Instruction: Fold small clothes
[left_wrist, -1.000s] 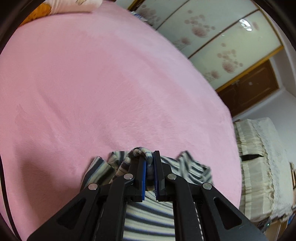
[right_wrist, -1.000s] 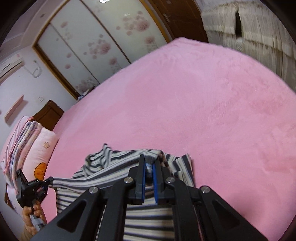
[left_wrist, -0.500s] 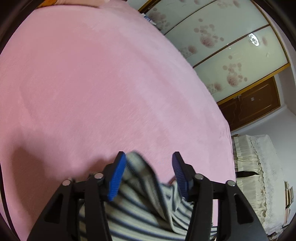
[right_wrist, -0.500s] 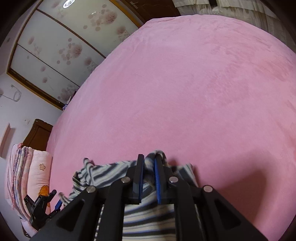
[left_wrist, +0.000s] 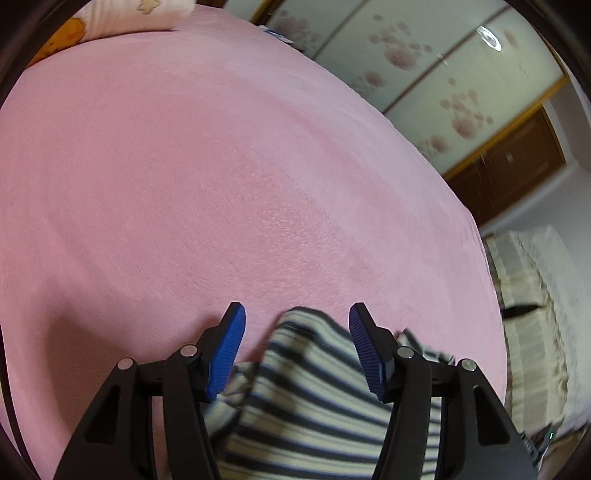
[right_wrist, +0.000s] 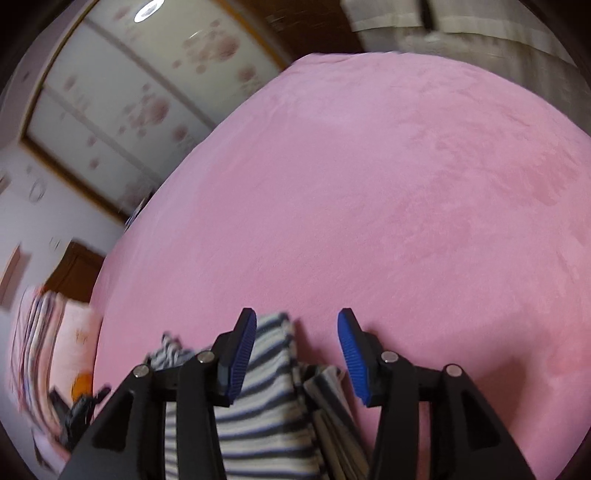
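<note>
The left gripper (left_wrist: 297, 325) has its blue ribbed pads apart and opening, with a corner of the cream and navy striped knit garment (left_wrist: 314, 387) between them, touching neither pad. The right gripper (right_wrist: 297, 328) is opening too, its left pad against another striped corner (right_wrist: 271, 369). The garment lies on the pink plush bedspread (left_wrist: 221, 184), both corners pointing away from the grippers; its long axis cannot be told.

Dim, soft indoor light; ceiling-lamp glare on glossy floral wardrobe doors (left_wrist: 436, 70); fisheye bending, dark vignette, motion blur toward edges.
</note>
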